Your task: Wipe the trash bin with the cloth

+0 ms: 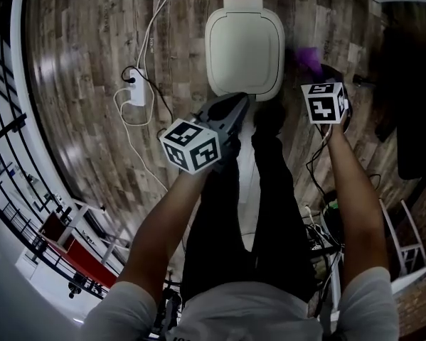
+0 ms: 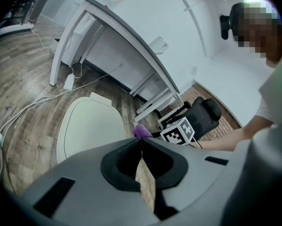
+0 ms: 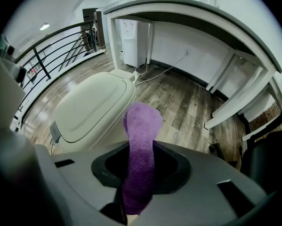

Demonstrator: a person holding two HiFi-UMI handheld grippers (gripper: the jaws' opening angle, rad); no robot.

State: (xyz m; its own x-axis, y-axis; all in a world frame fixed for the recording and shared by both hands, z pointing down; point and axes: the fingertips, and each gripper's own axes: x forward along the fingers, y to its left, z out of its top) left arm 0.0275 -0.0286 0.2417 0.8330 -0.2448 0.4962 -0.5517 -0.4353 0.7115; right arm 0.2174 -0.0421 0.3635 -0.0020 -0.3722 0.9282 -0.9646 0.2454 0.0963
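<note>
Okay, right gripper (image 3: pixel 140 147) is clamped on the cloth (image 3: pixel 141 121), a purple roll sticking up out past the jaw tips. Left gripper (image 2: pixel 141 142) has jaws together, nothing between them.

The bin (image 1: pixel 244 45) stands on the wood floor (image 1: pixel 77 62) just ahead of my feet, cream lid shut, hinge tab on the far side. The cloth hangs off the bin's right side, not touching it as far as I can tell. The left gripper sits near the bin's near edge, apart from it. A white plug (image 1: pixel 136 94) and cables lie on the floor left of the bin. A desk (image 3: pixel 188 13) stands behind it.

Step in hand, my read: carry the cloth over the lid and start wiping; nothing looks wiped yet.

Doing it well:
- Bring the cloth in from the right and lower it until its free end lands on the lid, not the hard jaw tips.
- Tip the gripper so the roll's side lies flat; end-on, it probably touches only a small spot.
- Hold the clamp firm; a loose cloth would likely drag out under friction.
- Stroke from the hinge side to the near edge in overlapping passes, then do the side walls.
- The bin looks light and may slide, so the shut left gripper could brace the near rim.
- Stay off the cables on the left.
</note>
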